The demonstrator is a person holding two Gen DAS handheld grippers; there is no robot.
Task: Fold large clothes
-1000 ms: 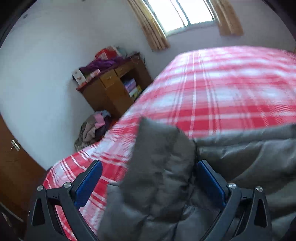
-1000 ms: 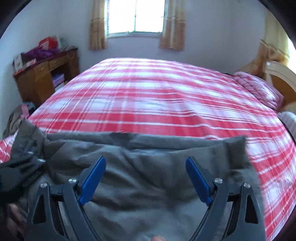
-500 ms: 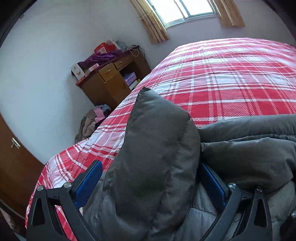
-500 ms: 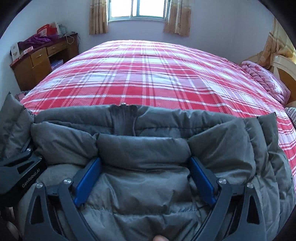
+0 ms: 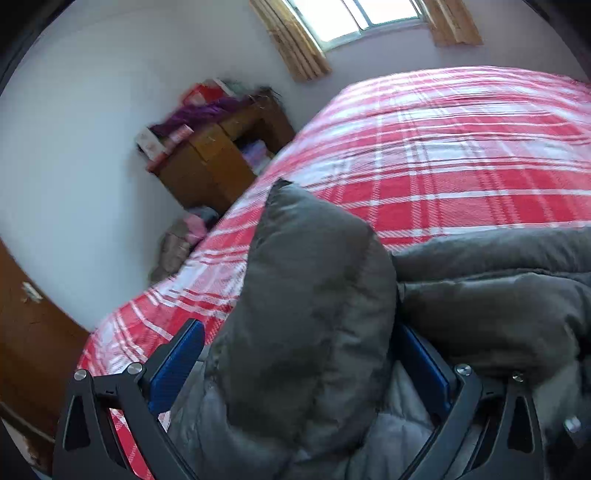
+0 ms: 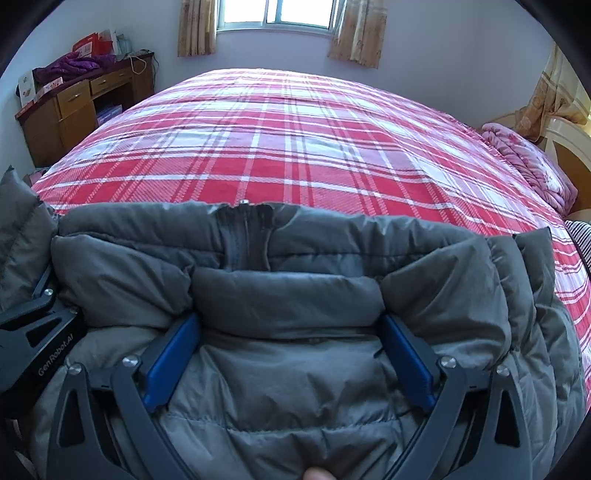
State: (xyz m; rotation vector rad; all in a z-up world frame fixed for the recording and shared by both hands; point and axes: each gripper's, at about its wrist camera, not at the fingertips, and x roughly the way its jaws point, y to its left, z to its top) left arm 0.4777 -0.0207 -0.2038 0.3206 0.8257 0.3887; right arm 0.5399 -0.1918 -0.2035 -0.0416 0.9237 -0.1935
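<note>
A grey puffer jacket (image 6: 288, 295) lies on the near edge of a bed with a red and white plaid cover (image 6: 295, 147). Its zip and collar (image 6: 245, 236) face the far side. My right gripper (image 6: 290, 354) is open, its blue pads on either side of a padded fold of the jacket. My left gripper (image 5: 295, 369) is open too, with a raised padded section of the jacket (image 5: 310, 295) standing between its pads. The left gripper's black frame also shows at the left edge of the right wrist view (image 6: 33, 332).
A wooden desk (image 6: 74, 107) piled with clothes and boxes stands left of the bed. Clothes lie on the floor (image 5: 184, 236) beside it. A pink folded blanket (image 6: 532, 162) and a headboard are at the right. A window with curtains (image 6: 277, 18) is on the far wall.
Both grippers have pushed forward into the jacket, which has bunched up into thick folds between their pads. The left view has tilted and shifted slightly.
</note>
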